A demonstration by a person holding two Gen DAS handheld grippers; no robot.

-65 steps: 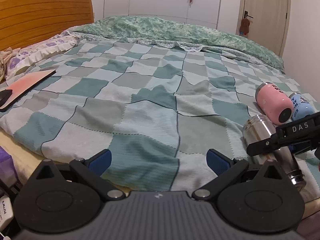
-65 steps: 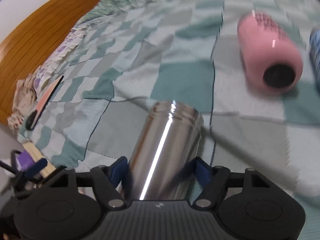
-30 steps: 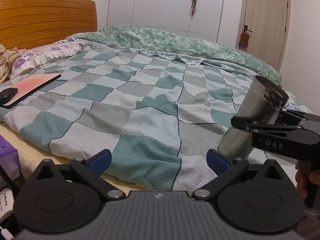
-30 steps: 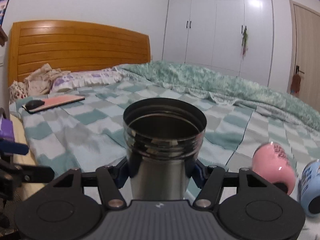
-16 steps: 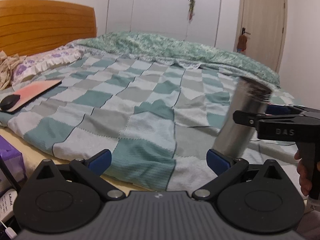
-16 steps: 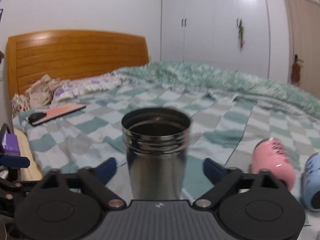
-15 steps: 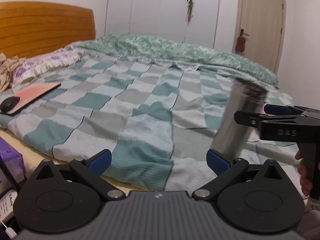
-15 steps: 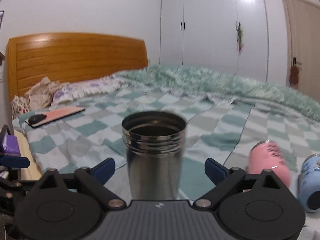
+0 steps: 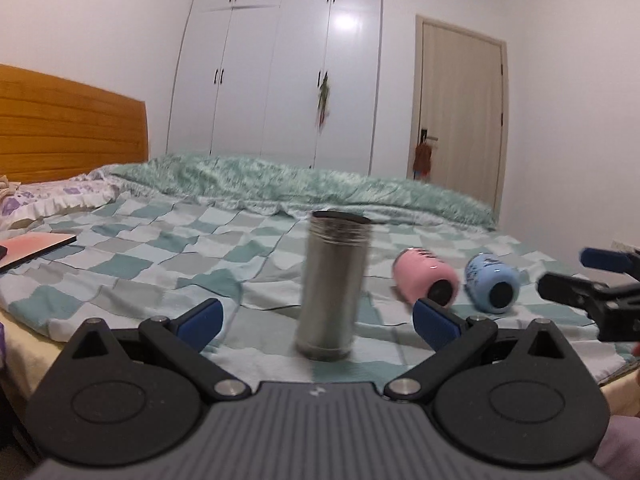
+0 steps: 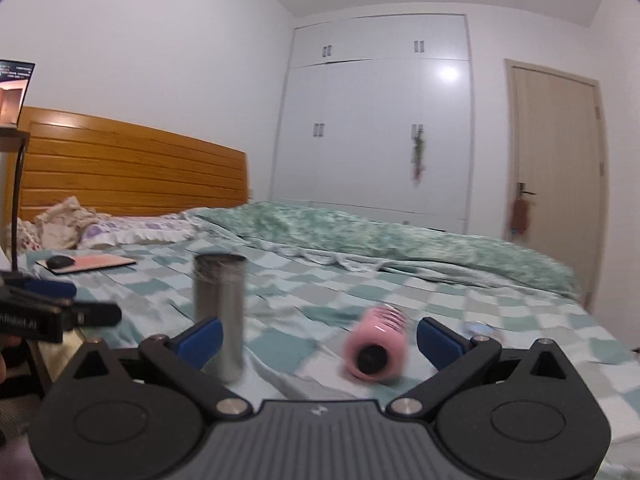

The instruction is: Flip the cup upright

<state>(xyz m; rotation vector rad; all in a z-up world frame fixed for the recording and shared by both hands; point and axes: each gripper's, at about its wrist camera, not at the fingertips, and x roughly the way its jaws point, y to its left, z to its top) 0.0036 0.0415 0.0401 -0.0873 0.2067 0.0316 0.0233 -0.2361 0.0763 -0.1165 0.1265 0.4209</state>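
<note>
A steel cup [image 9: 332, 286] stands upright, mouth up, on the checked bedspread [image 9: 152, 256] near the bed's front edge. It also shows in the right wrist view [image 10: 219, 312]. My left gripper [image 9: 316, 320] is open and empty, with the steel cup just beyond its fingertips. My right gripper [image 10: 318, 338] is open and empty, drawn back from the cup; its fingers also show in the left wrist view [image 9: 580, 292]. A pink cup [image 9: 426, 282] and a blue cup [image 9: 492, 284] lie on their sides to the right. The pink cup [image 10: 378, 346] lies ahead of my right gripper.
A pink pad with a black mouse [image 10: 86, 262] lies at the bed's left side. A green quilt [image 9: 320, 188] is bunched at the far side. A wooden headboard [image 10: 120, 176], white wardrobes [image 9: 280, 80] and a door [image 9: 458, 120] stand behind.
My right gripper set the steel cup upright on the bed, opened, and pulled back to the right. The cup now stands free. My left gripper has turned toward the cup.
</note>
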